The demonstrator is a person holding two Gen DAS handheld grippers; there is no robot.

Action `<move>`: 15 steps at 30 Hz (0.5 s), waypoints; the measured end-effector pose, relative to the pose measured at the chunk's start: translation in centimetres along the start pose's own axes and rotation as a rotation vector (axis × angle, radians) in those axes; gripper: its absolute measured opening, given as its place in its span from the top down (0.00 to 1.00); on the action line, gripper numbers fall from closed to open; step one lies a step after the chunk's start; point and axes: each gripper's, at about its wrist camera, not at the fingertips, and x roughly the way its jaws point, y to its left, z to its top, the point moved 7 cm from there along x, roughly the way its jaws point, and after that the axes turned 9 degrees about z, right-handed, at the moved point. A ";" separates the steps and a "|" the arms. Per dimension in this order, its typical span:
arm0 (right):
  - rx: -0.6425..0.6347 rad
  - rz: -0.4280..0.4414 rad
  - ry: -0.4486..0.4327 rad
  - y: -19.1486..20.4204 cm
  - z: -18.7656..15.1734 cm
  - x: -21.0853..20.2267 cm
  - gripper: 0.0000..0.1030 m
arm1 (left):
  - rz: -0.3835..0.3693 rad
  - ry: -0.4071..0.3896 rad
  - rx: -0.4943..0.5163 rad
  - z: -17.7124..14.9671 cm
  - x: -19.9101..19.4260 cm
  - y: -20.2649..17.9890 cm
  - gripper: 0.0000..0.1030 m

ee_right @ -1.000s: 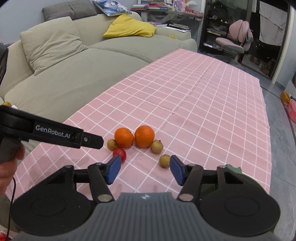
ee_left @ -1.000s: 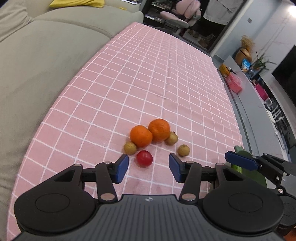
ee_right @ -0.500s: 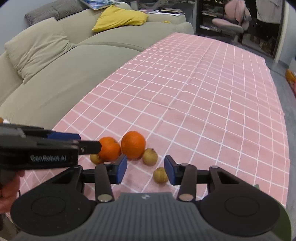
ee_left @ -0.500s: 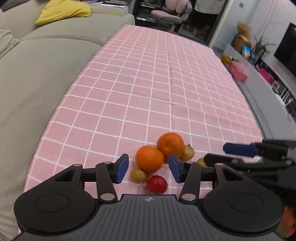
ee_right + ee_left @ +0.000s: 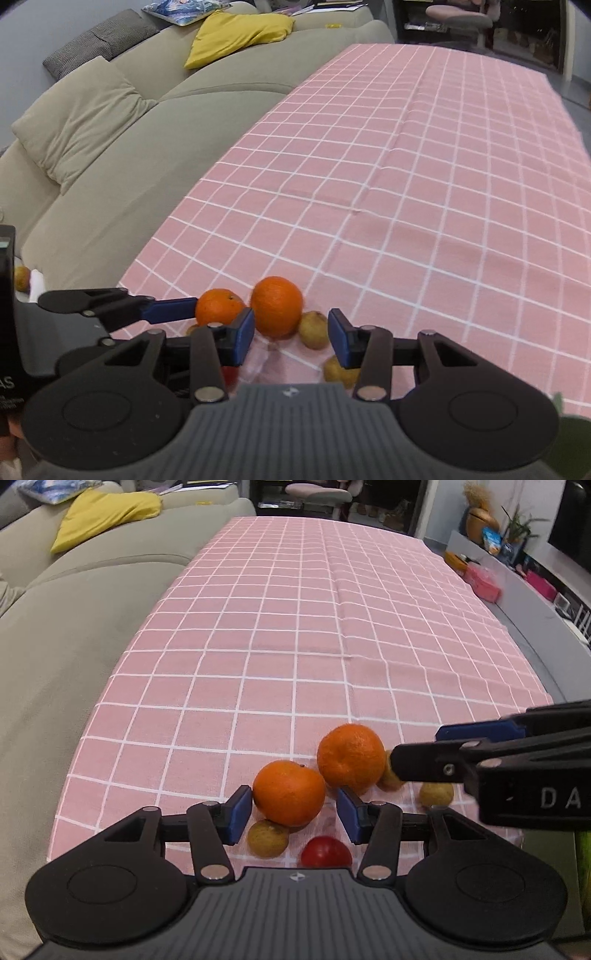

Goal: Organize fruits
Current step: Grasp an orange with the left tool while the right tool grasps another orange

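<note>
Two grippers are working one small heap of fruit at the near edge of the pink checked tablecloth (image 5: 295, 635), beside the beige sofa (image 5: 74, 664). The left gripper (image 5: 293, 814) is standing open, its blue pads flanking the nearer orange (image 5: 289, 794) without visibly pressing on it; this looks like lining up for a pick rather than a grip. The right gripper (image 5: 291, 338) is also open, jaws narrower, with the farther orange (image 5: 277, 310) and a small brown fruit (image 5: 313, 329) showing in the gap beyond the pads; whether either is being touched cannot be told. From the left view the right tool is reaching in from the side, its finger lying across another brown fruit (image 5: 436, 794). A third brown fruit (image 5: 267, 838) and a red fruit (image 5: 325, 851) are lying just under the left pads. The fruits are sitting bunched and touching, so each gripper is probably taking its own orange to thin the cluster. Crowding is the likely risk: a closing pad could nudge a neighbour.
</note>
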 end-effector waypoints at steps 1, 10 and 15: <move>-0.002 0.003 0.002 0.0 0.1 0.3 0.59 | 0.007 -0.001 -0.002 0.1 0.1 0.0 0.47; -0.033 0.028 0.019 0.4 1.1 1.9 0.59 | 0.010 -0.034 -0.081 0.6 -0.4 1.8 0.54; -0.024 0.042 0.005 0.5 1.8 2.5 0.59 | 0.041 -0.031 -0.123 1.0 -1.1 3.3 0.54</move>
